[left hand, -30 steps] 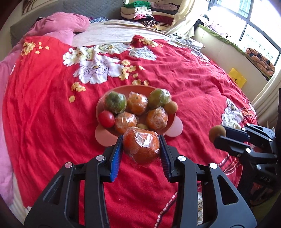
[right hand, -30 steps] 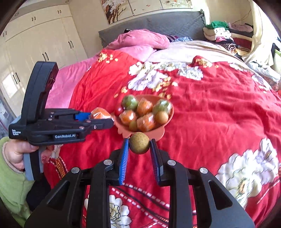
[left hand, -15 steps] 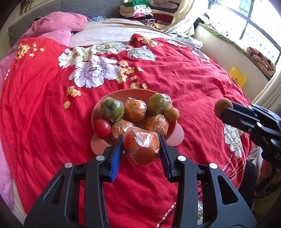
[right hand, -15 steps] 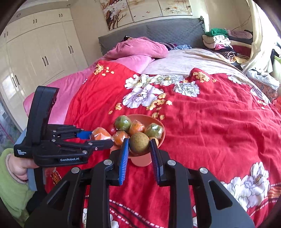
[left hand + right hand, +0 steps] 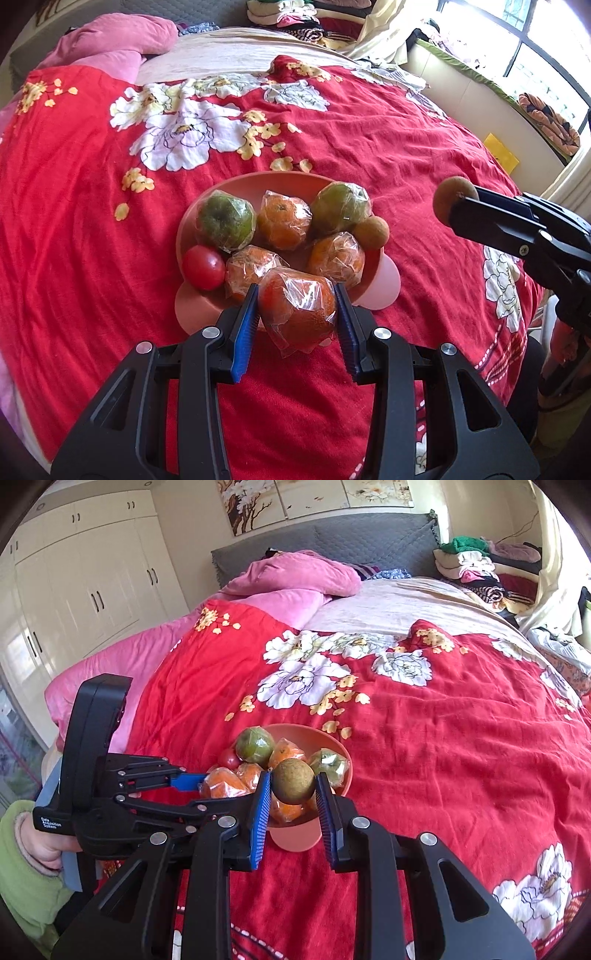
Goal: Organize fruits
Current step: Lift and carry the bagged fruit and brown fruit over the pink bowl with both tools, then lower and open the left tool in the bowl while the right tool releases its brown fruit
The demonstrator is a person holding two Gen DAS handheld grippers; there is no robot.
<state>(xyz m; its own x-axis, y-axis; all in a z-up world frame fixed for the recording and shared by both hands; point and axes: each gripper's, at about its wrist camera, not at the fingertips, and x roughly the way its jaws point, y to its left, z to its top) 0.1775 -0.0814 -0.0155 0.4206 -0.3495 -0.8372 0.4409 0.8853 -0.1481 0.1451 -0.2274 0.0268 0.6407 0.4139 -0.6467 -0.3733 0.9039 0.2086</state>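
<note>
A salmon-pink bowl [image 5: 258, 181] [image 5: 317, 736] sits on the red flowered bedspread and holds several fruits: wrapped oranges, two green fruits, a red tomato [image 5: 203, 266] and a small brown fruit [image 5: 370, 233]. My left gripper [image 5: 297, 306] is shut on a plastic-wrapped orange [image 5: 297, 308], held just above the bowl's near rim. My right gripper [image 5: 293, 786] is shut on a round brown fruit [image 5: 293, 781], raised in front of the bowl. In the left wrist view that brown fruit [image 5: 452, 197] hangs to the bowl's right. The left gripper [image 5: 201, 786] with its orange [image 5: 221, 788] shows left of the bowl.
The red bedspread [image 5: 388, 147] spreads all around the bowl. Pink pillows [image 5: 291, 579] and a grey headboard lie at the far end, folded clothes [image 5: 469, 565] at the far right. A hand in a green sleeve [image 5: 26, 849] holds the left gripper. White wardrobes stand on the left.
Both grippers have moved closer to the bowl, each still holding its fruit. The wrapped orange now hangs over the bowl's near rim; the brown fruit now sits in front of the bowl.
</note>
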